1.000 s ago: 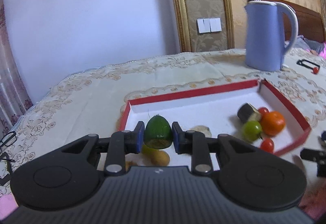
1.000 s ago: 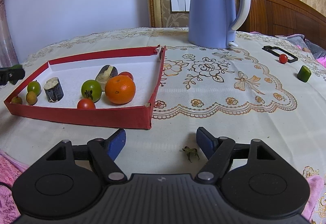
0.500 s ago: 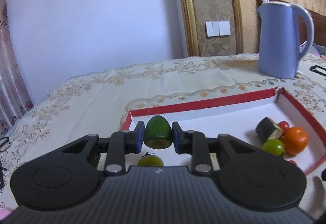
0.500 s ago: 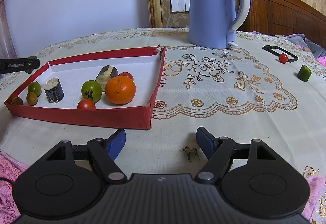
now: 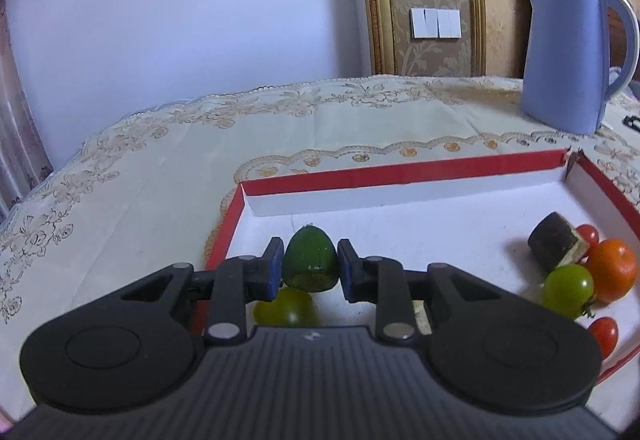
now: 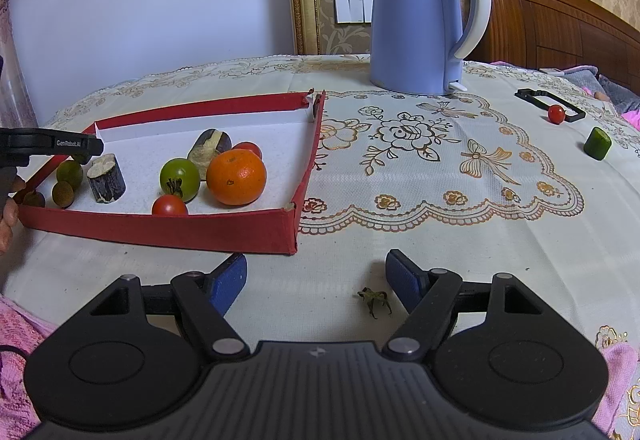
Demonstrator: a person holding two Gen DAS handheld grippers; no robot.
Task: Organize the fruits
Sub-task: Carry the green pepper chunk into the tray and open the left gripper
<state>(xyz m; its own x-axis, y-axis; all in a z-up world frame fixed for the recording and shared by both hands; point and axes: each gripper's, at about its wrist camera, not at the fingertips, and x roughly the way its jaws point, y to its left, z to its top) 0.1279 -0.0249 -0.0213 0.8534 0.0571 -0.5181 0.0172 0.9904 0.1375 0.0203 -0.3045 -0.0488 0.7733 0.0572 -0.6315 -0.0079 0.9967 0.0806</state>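
My left gripper [image 5: 310, 266] is shut on a green cucumber end piece [image 5: 310, 260] and holds it over the left part of the red tray [image 5: 400, 169]. A green tomato [image 5: 286, 306] lies just below it. The tray also holds an orange [image 6: 236, 177], a green tomato [image 6: 180, 177], red cherry tomatoes [image 6: 169, 204], dark sugarcane pieces [image 6: 106, 177] and small brown fruits [image 6: 63, 193]. My right gripper [image 6: 316, 280] is open and empty above the tablecloth in front of the tray. A cucumber piece [image 6: 597, 143] and a cherry tomato [image 6: 556, 113] lie at the far right.
A blue kettle [image 6: 420, 19] stands behind the tray. A black frame-like object [image 6: 550, 101] lies by the loose cherry tomato. A green tomato stem [image 6: 374, 300] lies between my right fingers. The left gripper's side shows in the right wrist view [image 6: 48, 143].
My left gripper has carried the cucumber end forward and over the tray's left part. The right gripper has not moved.
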